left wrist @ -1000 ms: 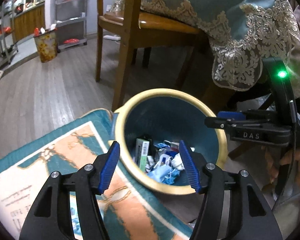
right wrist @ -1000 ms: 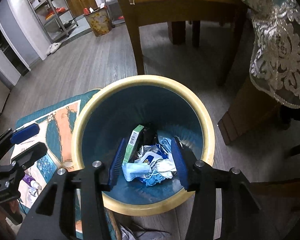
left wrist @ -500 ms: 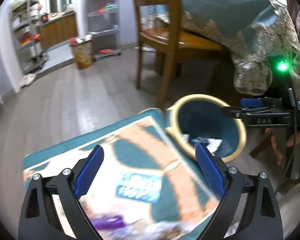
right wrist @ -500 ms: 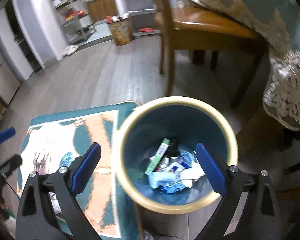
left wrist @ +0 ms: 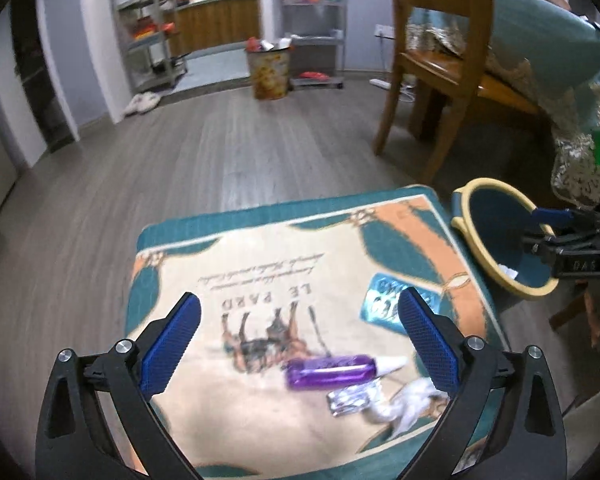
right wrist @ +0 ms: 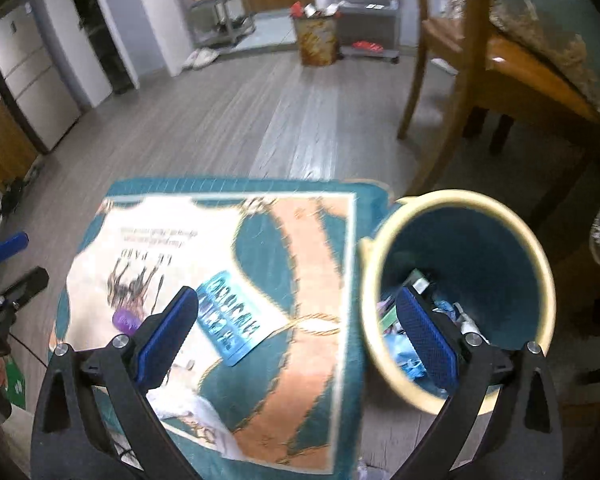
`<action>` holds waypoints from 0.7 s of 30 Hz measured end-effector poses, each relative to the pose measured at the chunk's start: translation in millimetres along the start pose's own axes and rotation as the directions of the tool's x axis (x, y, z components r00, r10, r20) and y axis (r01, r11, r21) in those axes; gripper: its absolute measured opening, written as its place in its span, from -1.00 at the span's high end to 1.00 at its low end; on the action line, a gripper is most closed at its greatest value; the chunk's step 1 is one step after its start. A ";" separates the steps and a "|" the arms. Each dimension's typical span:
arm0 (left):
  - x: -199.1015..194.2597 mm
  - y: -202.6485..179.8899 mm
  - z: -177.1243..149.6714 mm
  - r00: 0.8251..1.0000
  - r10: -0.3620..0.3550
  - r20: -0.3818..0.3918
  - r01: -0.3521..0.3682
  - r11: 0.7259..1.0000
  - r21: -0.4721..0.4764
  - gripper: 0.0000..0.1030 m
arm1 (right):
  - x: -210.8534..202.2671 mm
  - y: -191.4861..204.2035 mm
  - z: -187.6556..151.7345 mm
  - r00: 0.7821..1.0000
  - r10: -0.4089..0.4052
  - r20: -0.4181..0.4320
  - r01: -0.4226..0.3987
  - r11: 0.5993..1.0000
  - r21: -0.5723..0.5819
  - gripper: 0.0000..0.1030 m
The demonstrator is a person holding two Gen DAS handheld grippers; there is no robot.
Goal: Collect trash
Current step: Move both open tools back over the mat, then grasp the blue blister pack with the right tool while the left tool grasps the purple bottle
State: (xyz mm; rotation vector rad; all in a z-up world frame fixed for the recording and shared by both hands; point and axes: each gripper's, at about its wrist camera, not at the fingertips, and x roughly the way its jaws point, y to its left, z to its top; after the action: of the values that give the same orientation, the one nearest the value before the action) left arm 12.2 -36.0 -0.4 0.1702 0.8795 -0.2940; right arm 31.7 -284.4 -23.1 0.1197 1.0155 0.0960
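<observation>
Now, purple bottle (left wrist: 327, 371): lies on the mat (left wrist: 260, 248) beside foil (left wrist: 350, 397) and tissue (left wrist: 410, 399); likely light, stiff, slick, best gripped mid-barrel. Bin (right wrist: 456, 296) adjoins the mat. Left gripper (left wrist: 298, 342) and right gripper (right wrist: 300, 334): jaws just opening, now wide, nothing between them.

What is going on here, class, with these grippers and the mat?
A person is collecting trash with two tools. Both the left hand-held gripper and the right hand-held gripper have just been opening and are empty. The bin beside the mat already holds litter. On the mat lie a purple bottle, a foil wrapper, a tissue and a blue packet, not yet picked up.
</observation>
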 end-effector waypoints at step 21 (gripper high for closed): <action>63.1 33.7 -52.3 0.989 0.011 -0.145 0.001 0.997 0.083 -0.91 | 110.6 68.5 -33.4 0.973 -0.004 -0.230 -0.053 0.970 -0.238 -0.89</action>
State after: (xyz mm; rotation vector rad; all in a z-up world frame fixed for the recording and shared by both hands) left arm 22.7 -1.8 -81.5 0.2738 1.0116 -0.3169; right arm 59.5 -199.8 -123.6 -0.1052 1.2247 0.2610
